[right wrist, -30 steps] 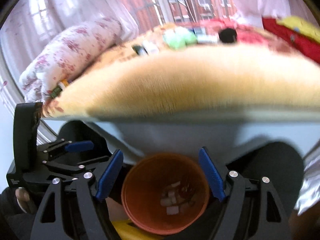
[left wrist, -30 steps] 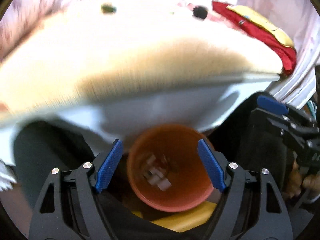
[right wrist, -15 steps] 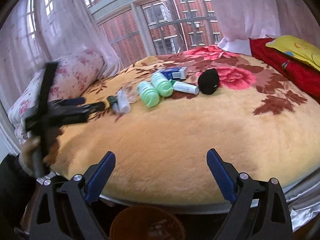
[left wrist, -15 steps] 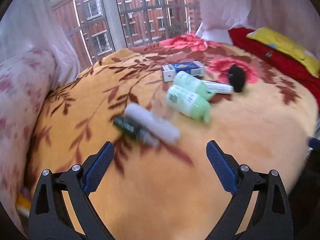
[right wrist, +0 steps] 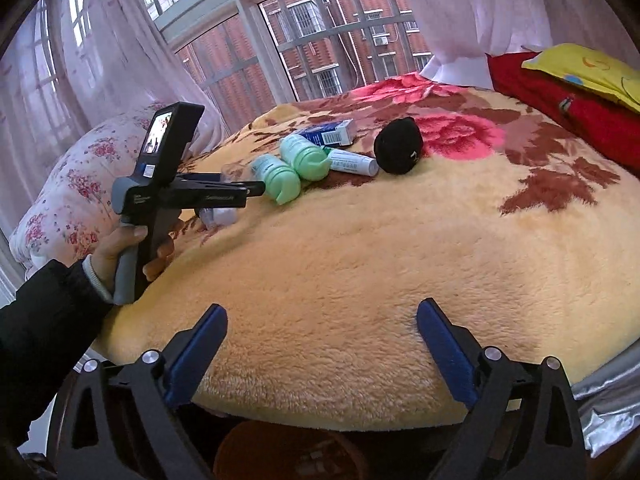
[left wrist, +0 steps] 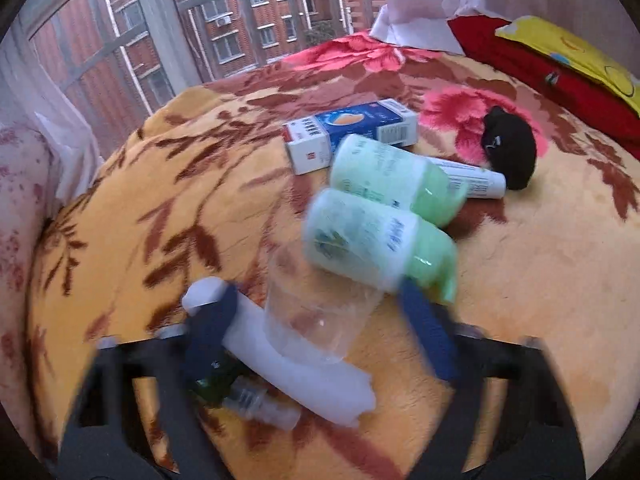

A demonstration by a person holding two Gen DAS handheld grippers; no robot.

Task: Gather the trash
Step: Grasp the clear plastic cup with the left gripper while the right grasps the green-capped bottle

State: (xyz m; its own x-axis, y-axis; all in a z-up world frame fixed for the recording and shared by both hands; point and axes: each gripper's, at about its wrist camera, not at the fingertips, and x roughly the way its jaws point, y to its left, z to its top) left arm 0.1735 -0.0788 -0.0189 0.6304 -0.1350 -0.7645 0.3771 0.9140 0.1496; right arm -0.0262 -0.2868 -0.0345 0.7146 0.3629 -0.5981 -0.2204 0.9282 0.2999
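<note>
- Now, in the left wrist view, my left hand-held gripper (left wrist: 320,320) gapes wide around a clear plastic cup (left wrist: 316,312) lying on the bed (left wrist: 520,280), green bottles (left wrist: 372,240) just beyond.
- Over in the right wrist view, my right hand-held gripper (right wrist: 320,344) hangs wide open, gripping nothing, at the bed's near edge; an orange bin (right wrist: 288,456) sits below.

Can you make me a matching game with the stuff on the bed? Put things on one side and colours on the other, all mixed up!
Things:
1. box
2. bottle
3. cup
4. sock

Colours:
A. black
B. clear, see-through
C. blue and white
D. light green

Pairs: 1-C, 2-D, 3-B, 4-A
</note>
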